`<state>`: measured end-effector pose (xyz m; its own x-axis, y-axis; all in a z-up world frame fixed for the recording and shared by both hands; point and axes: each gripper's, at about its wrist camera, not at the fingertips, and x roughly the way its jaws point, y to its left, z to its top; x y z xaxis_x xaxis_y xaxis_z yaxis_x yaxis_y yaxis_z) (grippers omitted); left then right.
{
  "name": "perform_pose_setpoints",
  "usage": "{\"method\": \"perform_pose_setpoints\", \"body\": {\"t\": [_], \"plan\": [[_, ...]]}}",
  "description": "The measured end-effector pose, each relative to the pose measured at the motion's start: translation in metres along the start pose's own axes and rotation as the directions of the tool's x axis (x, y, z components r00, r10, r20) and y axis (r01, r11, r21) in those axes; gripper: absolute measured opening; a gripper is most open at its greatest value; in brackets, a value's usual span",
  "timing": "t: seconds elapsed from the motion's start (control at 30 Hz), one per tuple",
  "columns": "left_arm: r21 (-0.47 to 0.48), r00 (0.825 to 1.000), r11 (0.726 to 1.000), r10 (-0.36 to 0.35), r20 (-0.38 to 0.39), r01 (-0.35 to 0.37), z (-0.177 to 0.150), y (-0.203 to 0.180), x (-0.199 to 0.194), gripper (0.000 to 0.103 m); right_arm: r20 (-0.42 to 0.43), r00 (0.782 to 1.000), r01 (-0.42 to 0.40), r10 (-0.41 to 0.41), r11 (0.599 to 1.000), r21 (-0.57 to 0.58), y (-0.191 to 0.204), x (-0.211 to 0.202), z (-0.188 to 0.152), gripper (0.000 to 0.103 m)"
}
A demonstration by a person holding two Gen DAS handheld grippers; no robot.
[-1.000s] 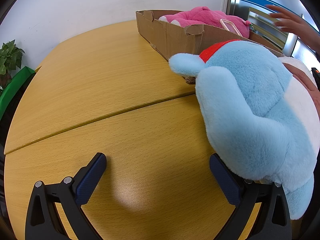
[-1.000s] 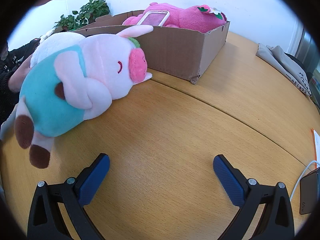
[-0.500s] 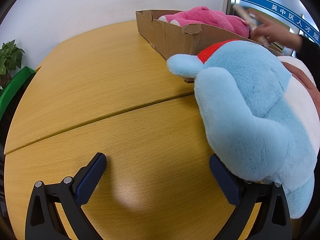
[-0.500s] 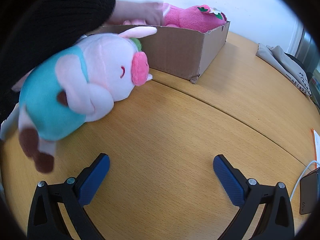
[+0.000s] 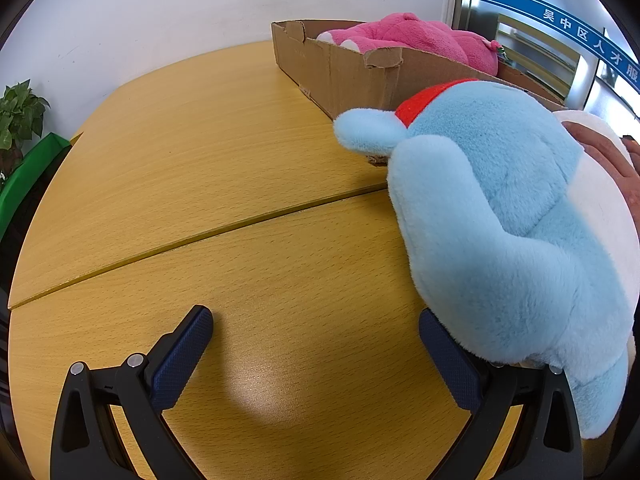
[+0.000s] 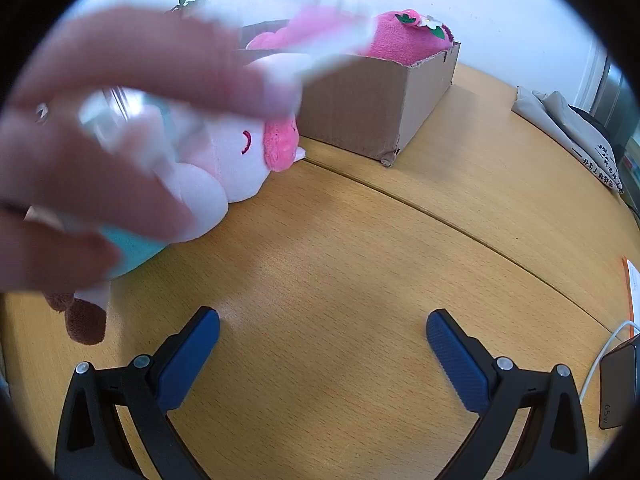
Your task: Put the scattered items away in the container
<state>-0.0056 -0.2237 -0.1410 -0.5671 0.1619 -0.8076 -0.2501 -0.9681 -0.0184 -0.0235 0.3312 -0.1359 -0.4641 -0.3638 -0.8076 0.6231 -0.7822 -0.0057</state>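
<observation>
A light-blue plush toy with a red collar lies on the wooden table at the right of the left wrist view, against my left gripper's right finger. My left gripper stands open over bare wood. Behind the toy sits a cardboard box with a pink plush inside. In the right wrist view a pink pig plush in a teal outfit lies at the left before the same box. A person's blurred hand, holding a pink-edged object, covers much of the pig. My right gripper is open and empty.
A person's hand rests on the blue plush's white belly. A grey folded bag lies at the far right of the table, and a dark device with a white cable at the right edge. A potted plant stands left.
The person's hand has swept from the box toward the right wrist camera with the pink-edged object, which is gone from the box. Neither gripper has moved.
</observation>
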Motion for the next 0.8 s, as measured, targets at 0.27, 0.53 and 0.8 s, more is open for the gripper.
{"method": "perform_pose_setpoints", "body": {"t": [0.27,0.53,0.8], "plan": [[0.000,1.000,1.000,0.000,0.000,0.000,0.0001,0.0002,0.0001,0.103,0.000,1.000,0.000,0.000,1.000,0.000,0.0006,-0.0001,0.0003,0.103],[0.001,1.000,1.000,-0.001,-0.001,0.001,0.0005,0.0000,0.0004,0.103,0.000,1.000,0.000,0.000,1.000,0.001,-0.0007,0.0010,0.0013,0.103],[0.002,1.000,1.000,0.000,0.000,0.000,0.0015,-0.0003,0.0007,0.103,0.000,1.000,0.001,-0.001,1.000,0.002,-0.0009,0.0011,0.0012,0.103]]}}
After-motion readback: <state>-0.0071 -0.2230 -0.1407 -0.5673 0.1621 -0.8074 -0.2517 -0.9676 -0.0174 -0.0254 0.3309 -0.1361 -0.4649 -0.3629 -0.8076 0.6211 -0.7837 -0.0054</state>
